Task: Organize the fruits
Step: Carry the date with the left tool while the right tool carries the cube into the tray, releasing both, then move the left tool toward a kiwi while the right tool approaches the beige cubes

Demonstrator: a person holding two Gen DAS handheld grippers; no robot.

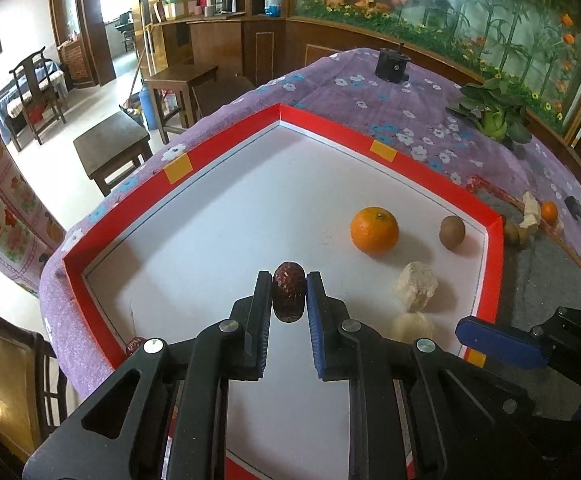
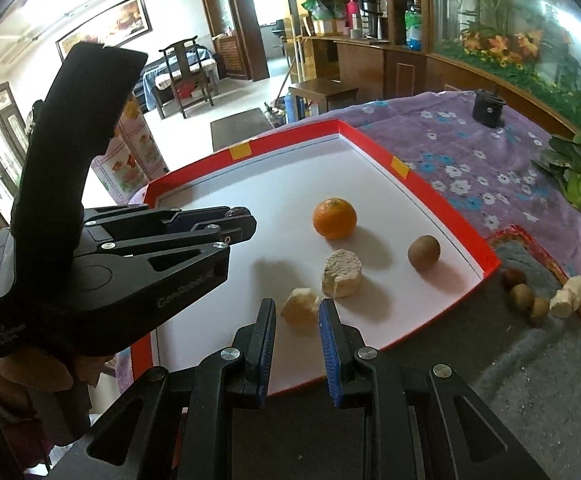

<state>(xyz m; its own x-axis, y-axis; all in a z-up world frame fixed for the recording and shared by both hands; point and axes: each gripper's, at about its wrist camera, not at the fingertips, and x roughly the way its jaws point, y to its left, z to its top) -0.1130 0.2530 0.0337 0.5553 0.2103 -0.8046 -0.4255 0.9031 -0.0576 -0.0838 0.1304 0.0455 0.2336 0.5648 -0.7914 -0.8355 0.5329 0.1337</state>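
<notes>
The left gripper (image 1: 289, 294) pinches a dark red, oval date (image 1: 288, 297) above the red-rimmed white tray (image 1: 226, 220); the right gripper (image 2: 297, 312) clamps a pale, waxy chunk (image 2: 299, 307) near the tray's front edge, short of the round orange (image 2: 334, 218).

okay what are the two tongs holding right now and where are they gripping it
The left tongs pinch a dark red date by its long sides. The right tongs clamp a pale yellowish chunk by its sides.
</notes>
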